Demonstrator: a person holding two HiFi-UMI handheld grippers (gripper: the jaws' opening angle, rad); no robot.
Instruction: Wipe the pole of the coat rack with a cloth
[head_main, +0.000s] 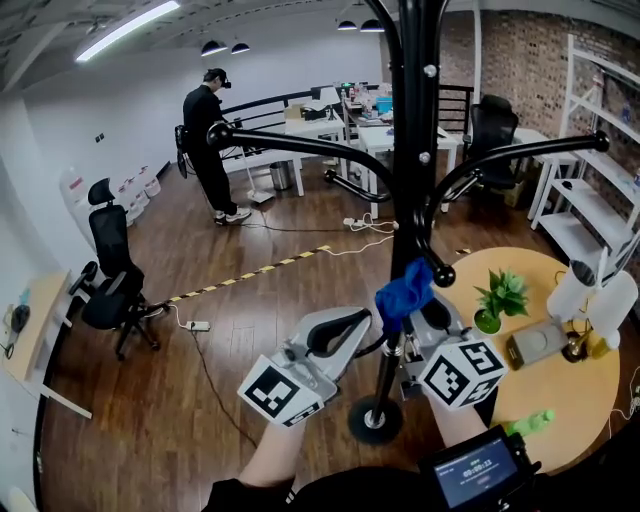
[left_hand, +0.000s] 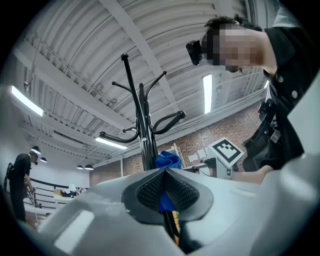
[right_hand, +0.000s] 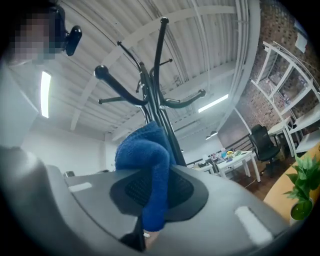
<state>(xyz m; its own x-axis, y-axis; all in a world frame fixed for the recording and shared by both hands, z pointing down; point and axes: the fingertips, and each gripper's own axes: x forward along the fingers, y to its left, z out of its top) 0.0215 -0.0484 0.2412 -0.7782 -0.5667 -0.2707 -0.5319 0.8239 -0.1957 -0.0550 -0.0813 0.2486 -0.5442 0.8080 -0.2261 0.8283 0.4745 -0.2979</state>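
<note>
The black coat rack pole (head_main: 415, 150) rises from its round base (head_main: 375, 420) just in front of me, its hooks spreading at head height. A blue cloth (head_main: 405, 290) is bunched against the pole low down. My right gripper (head_main: 428, 300) is shut on the blue cloth (right_hand: 150, 165), which folds out over the jaws beside the pole (right_hand: 160, 110). My left gripper (head_main: 372, 320) comes in from the left, its tips at the pole (left_hand: 145, 135). A strip of the blue cloth (left_hand: 166, 161) shows between its closed pads.
A round wooden table (head_main: 560, 400) stands to the right with a potted plant (head_main: 500, 297), white rolls (head_main: 572, 290) and small items. White shelving (head_main: 600, 170) lines the right wall. On the left are an office chair (head_main: 110, 280) and floor cables (head_main: 200, 326). A person (head_main: 210, 140) stands far back.
</note>
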